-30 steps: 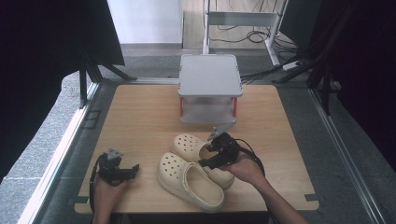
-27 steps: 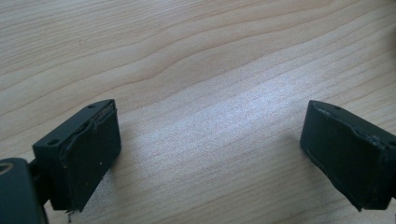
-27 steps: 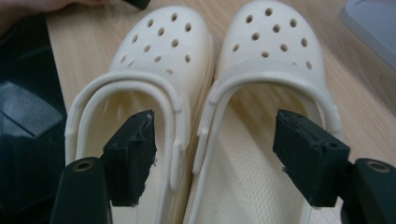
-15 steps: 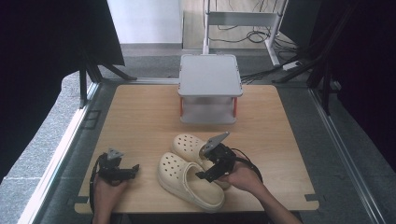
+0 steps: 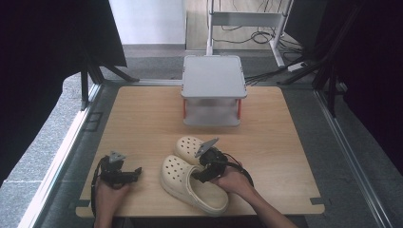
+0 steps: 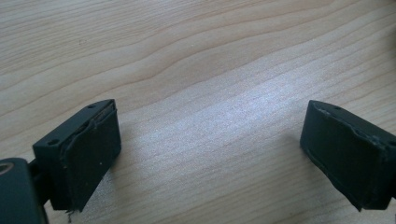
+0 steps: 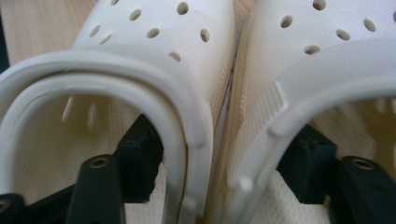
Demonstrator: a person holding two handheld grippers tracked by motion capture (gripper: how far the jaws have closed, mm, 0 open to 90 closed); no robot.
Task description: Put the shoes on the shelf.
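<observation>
A light wooden table [image 5: 142,118] carries a grey two-level stand [image 5: 212,90] at its far middle. Nearer than the stand, two cream perforated clogs [image 5: 192,183] lie side by side, touching each other.

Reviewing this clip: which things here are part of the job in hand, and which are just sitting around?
In the job:
- left clog
- right clog
- right claw, one jaw inside each clog, the adjoining walls between them

Just there:
- grey two-tier stand
- left claw, open over bare table
</observation>
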